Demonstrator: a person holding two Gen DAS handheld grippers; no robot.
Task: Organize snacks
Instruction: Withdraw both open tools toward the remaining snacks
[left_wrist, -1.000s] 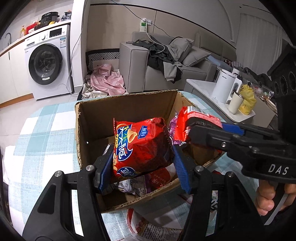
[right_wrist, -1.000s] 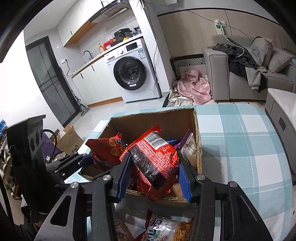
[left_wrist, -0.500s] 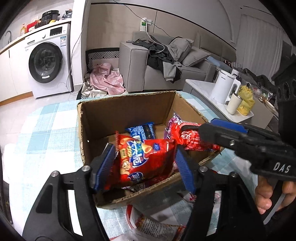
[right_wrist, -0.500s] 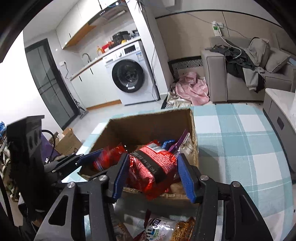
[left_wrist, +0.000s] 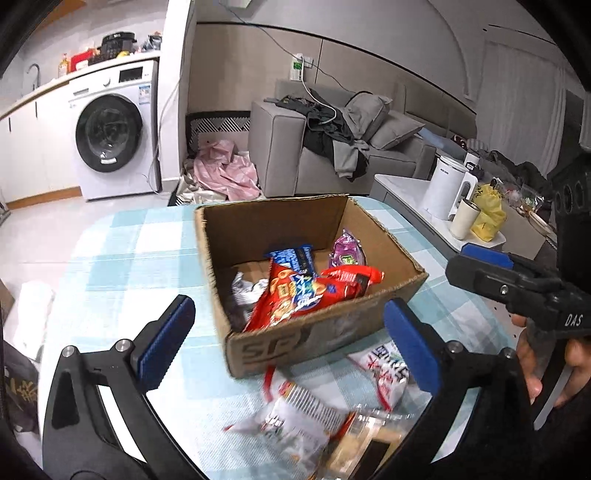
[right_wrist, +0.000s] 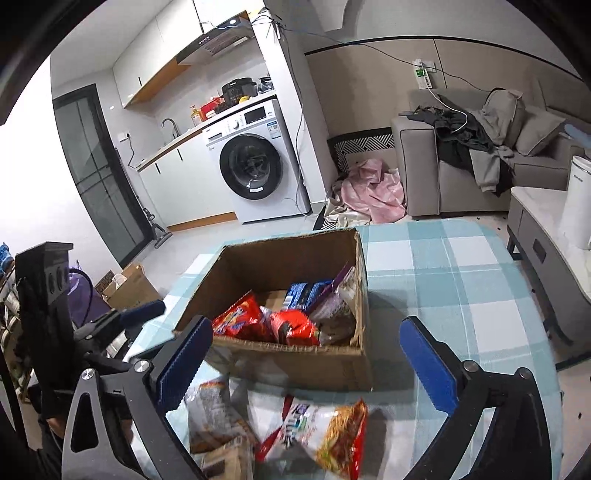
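My left tongs (left_wrist: 288, 339) are now standing wide apart and gripping nothing, low in the left wrist view; half a second ago they were clamping the red chip bag (left_wrist: 295, 295), which is now lying inside the cardboard box (left_wrist: 317, 332) at mid-frame, leaning over a blue packet (left_wrist: 291, 258) with a purple packet (left_wrist: 347, 251) to its right. The box is sitting on the checked worktop (left_wrist: 122, 266). Below it, near the bottom edge, loose snack packets (left_wrist: 295, 413) are lying blurred on the cloth.

In the right wrist view, my right tongs (right_wrist: 306, 362) are likewise spread open and empty; the dark red bag (right_wrist: 295, 325) they were pinching a moment ago is now resting in the box at centre frame, beside the chip bag. Under the tongs, at lower centre, a noodle packet (right_wrist: 325, 432) is lying on the worktop, just in front of the box.
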